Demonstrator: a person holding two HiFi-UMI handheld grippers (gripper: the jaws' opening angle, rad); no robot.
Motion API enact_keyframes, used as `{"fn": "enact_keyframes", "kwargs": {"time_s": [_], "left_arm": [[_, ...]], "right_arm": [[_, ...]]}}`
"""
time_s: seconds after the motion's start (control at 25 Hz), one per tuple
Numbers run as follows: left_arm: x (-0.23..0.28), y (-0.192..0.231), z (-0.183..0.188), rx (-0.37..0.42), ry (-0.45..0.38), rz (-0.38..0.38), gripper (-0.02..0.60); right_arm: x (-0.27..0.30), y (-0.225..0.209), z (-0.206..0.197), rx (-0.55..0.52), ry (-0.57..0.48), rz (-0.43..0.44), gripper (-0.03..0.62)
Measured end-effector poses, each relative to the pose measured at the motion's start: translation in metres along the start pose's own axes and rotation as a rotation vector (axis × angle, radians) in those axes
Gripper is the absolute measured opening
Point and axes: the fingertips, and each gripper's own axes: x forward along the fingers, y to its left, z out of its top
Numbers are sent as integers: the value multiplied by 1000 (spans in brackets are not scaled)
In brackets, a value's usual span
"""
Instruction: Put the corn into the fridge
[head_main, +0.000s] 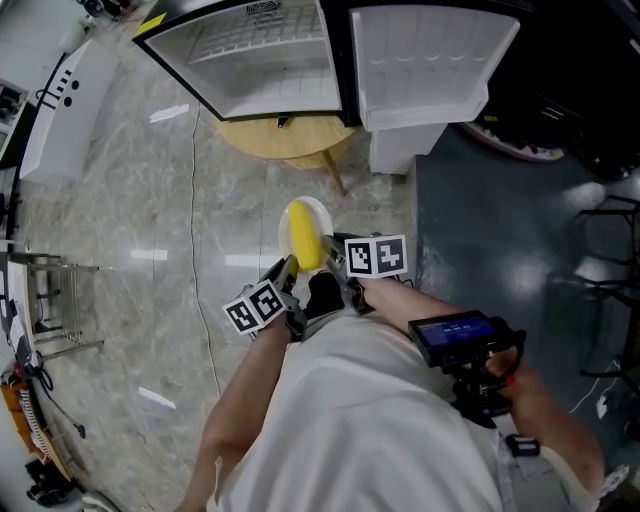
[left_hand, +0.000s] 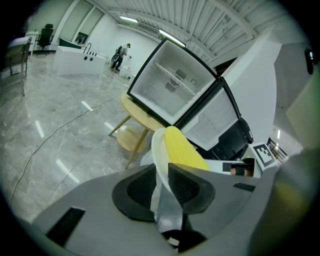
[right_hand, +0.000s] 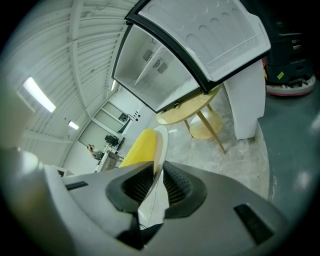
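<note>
A yellow corn cob (head_main: 303, 237) lies on a small white plate (head_main: 318, 211) held in the air in front of me. My left gripper (head_main: 291, 268) is shut on the plate's near left rim and my right gripper (head_main: 333, 262) is shut on its near right rim. In the left gripper view the corn (left_hand: 185, 150) rests on the plate (left_hand: 158, 155) just beyond the jaws. The right gripper view has the corn (right_hand: 137, 147) left of the plate's edge (right_hand: 160, 142). Ahead, the small fridge (head_main: 270, 60) stands with its door (head_main: 430, 60) swung wide to the right, shelves bare.
The fridge sits on a round wooden table (head_main: 290, 140) with angled legs. A thin cable (head_main: 195, 200) runs along the marble floor at left, near a metal rack (head_main: 50, 300). A dark floor area (head_main: 500, 230) and a round machine base (head_main: 520, 145) lie to the right.
</note>
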Motion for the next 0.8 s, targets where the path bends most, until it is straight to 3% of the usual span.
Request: {"fn": "enact_keyframes", "kwargs": {"time_s": [0.8], "left_arm": [[28, 27, 34, -15, -6, 22, 75]], "right_arm": [[46, -6, 29, -3, 30, 0, 61]]}}
